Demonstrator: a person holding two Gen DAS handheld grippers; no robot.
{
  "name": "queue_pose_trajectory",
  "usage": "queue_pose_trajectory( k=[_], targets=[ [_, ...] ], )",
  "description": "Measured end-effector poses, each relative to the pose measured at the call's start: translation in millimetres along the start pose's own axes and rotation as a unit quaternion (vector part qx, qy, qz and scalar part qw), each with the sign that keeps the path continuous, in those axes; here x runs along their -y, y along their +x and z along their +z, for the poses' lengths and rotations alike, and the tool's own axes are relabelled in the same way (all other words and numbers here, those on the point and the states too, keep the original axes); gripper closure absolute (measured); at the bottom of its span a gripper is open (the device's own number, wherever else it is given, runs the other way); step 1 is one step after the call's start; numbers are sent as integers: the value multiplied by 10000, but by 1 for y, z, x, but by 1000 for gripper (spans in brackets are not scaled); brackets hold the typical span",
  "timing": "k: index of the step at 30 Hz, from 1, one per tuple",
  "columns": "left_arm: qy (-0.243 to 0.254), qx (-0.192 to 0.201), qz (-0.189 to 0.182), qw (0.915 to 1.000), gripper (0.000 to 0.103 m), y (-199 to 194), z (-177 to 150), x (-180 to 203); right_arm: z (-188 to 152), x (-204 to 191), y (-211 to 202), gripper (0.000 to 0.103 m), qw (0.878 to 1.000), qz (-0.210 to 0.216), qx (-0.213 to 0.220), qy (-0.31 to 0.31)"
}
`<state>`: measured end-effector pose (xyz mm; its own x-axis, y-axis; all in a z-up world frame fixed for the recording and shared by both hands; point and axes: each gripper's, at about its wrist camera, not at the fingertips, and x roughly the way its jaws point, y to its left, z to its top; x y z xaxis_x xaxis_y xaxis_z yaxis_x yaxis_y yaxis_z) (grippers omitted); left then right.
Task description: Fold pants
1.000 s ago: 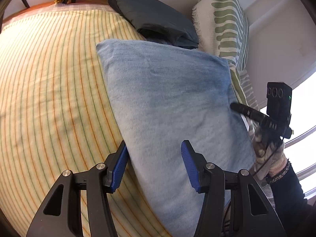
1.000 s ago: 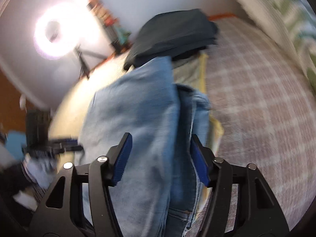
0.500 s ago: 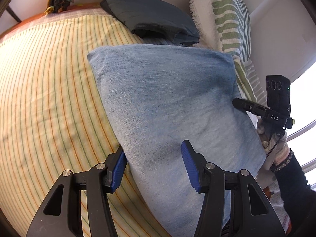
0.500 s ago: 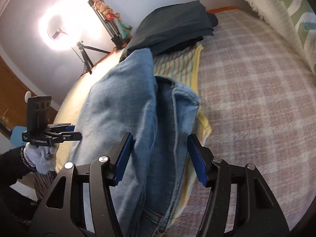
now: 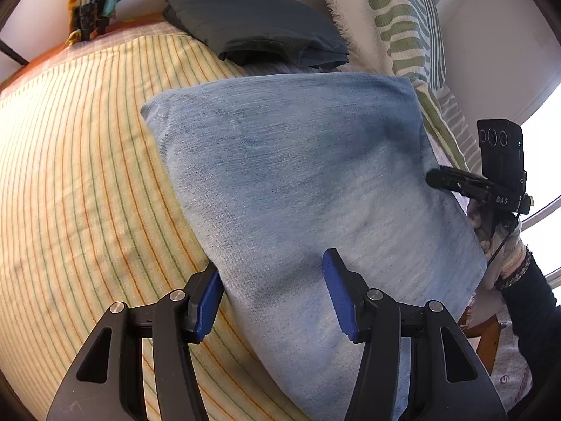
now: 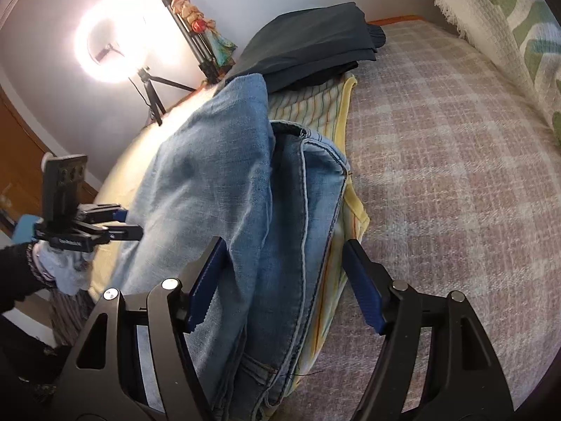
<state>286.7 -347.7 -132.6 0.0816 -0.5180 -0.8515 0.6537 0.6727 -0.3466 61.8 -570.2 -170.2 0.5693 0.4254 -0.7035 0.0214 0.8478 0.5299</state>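
While dark folded clothes (image 5: 256,31) lie beyond the jeans (image 5: 315,189), both grippers' fingers (image 5: 338,294) stand released

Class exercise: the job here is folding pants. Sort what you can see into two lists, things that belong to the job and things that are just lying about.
Belongs to the job:
- blue jeans
- left gripper
- right gripper

Just lying about:
- folded dark garments
- striped yellow sheet
- checked blanket
- leaf-pattern throw
- ring light

jeans (image 5: 315,193): lower end cut off by frame edge (both views) | striped sheet (image 5: 87,175): partly hidden beneath
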Motion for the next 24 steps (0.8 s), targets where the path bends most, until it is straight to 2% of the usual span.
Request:
queue_pose_trajectory(
  k=[2, 3, 5, 7, 9, 12, 14, 17, 19, 22, 24],
  targets=[
    [38, 9, -7, 10000, 48, 1, 1, 1, -1, 6, -3, 32, 9997, 213, 9, 89],
    [58, 20, -19, 10000, 48, 2, 1, 0, -2, 11, -4, 34, 9987, 462, 0, 212],
    [50, 37, -46, 10000, 48, 2, 1, -1, -5, 23, -2, 44, 9942, 924, -86, 543],
    [26, 59, -72, 10000, 48, 2, 1, -2, -9, 29, -2, 49, 9933, 1001, -34, 576],
    [-11, 82, -93, 9999, 48, 2, 1, -4, -9, 31, 0, 49, 9919, 1090, -10, 649],
    [-142, 133, -171, 9997, 48, 3, 3, -8, 0, 27, 9, 49, 9924, 1022, 36, 684],
    [-163, 156, -174, 9996, 48, 3, 3, -8, 1, 17, 9, 55, 9942, 925, 32, 551],
    [-100, 158, -141, 9997, 48, 3, 3, -7, -3, -3, -3, 67, 9985, 528, 146, 6],
    [-69, 172, -131, 9997, 48, 4, 3, -6, -4, -3, -10, 69, 9981, 563, 239, 66],
    [-65, 180, -139, 9997, 48, 4, 3, -7, -4, 0, -6, 68, 9986, 502, 127, 47],
    [-76, 179, -136, 9997, 48, 6, 4, -7, -3, 9, 2, 57, 9979, 540, -46, 352]
  ],
)
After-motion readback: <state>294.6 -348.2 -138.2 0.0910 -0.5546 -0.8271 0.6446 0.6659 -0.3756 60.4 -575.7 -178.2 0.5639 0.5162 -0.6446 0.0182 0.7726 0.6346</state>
